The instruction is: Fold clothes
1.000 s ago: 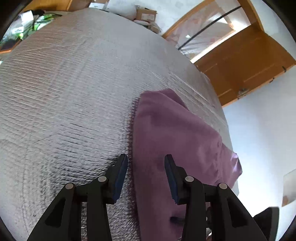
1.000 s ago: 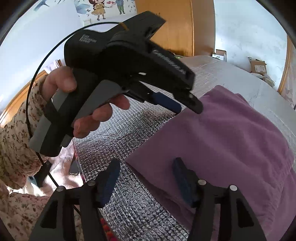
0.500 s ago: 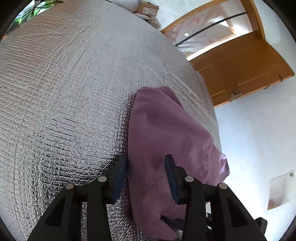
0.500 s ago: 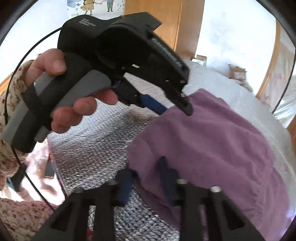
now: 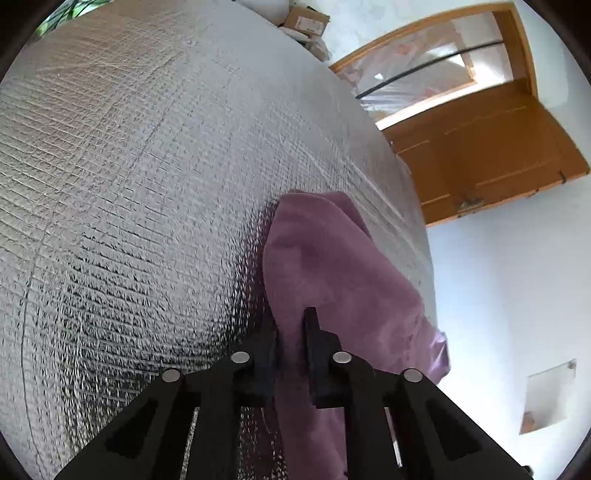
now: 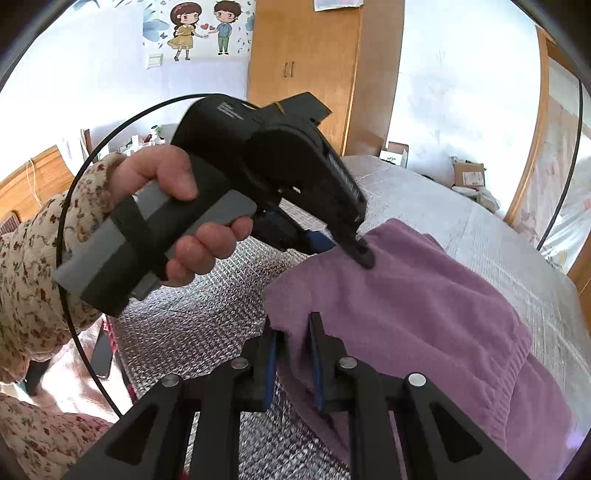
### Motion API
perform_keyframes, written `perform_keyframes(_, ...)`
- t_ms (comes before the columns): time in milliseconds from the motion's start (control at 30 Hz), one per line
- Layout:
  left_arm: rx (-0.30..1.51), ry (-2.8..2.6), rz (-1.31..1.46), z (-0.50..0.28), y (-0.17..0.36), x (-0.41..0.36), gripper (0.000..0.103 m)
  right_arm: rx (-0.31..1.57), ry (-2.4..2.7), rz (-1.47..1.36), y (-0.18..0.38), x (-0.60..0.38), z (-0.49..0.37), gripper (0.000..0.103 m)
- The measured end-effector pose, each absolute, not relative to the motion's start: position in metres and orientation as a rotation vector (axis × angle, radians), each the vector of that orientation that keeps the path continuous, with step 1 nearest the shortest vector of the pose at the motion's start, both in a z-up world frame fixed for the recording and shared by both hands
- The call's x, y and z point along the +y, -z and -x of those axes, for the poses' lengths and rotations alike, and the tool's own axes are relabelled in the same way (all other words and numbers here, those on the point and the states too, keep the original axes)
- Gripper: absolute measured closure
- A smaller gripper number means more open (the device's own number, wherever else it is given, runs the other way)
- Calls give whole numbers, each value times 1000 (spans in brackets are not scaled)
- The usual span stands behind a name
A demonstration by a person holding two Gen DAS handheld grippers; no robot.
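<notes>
Two grippers pinching one purple garment point(image 6: 424, 314), lying on silver quilted foil sheet point(image 5: 129, 184) at lower centre and right of both frames. Left gripper point(image 5: 290, 332) pressed together on near edge of cloth, at bottom centre of left wrist view; fabric visible between narrow black fingers point(image 5: 314, 343). Right gripper point(image 6: 291, 339) likewise clamped on corner of same garment, at bottom centre of right wrist view, blue pads touching cloth. Left gripper point(image 6: 354, 251) seen again in right wrist view, centre of frame, tips down on cloth edge, held by hand point(image 6: 177, 214) with floral sleeve point(image 6: 37, 266) at left; this big black body blocking part of foil behind. Thin black cable point(image 6: 92, 155) looping around hand. Wooden wardrobe point(image 6: 306, 66) at upper centre, cartoon wall sticker point(image 6: 203, 29) at upper left. Orange wooden door point(image 5: 487, 158) at upper right of left wrist view, cardboard boxes point(image 5: 306, 22) at top.
</notes>
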State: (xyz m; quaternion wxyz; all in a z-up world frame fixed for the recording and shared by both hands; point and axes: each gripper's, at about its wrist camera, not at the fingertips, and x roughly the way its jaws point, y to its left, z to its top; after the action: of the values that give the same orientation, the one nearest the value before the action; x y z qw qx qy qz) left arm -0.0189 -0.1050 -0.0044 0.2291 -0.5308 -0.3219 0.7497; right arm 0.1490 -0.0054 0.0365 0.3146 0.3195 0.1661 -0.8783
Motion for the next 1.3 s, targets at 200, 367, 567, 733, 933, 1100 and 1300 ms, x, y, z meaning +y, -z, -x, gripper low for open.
perform_keyframes(200,-926,-2102,1435,17,4,-132,92,449,2273,-842,-32,-12,-142,87)
perform_keyframes(367,-960,-2139,1431,22,4,-154,92,432,2211,-848,-31,-26,-138,87)
perform_keyframes(567,-973,-2217,1418,18,0,-176,92,408,2139,-849,-32,-42,-134,87)
perform_keyframes(733,-1015,-2266,1419,15,1,-204,92,419,2104,-822,-36,-56,-133,87)
perform_keyframes(933,-1012,-2348,1434,9,-5,-221,92,385,2047,-817,-40,-73,-126,87)
perform_keyframes(1100,-984,-2381,1461,0,-8,-228,91,346,1986,-870,-37,-81,-115,85)
perform_keyframes(1300,-916,-2439,1468,-1,-25,-220,90,261,1993,-892,-46,-64,-106,82)
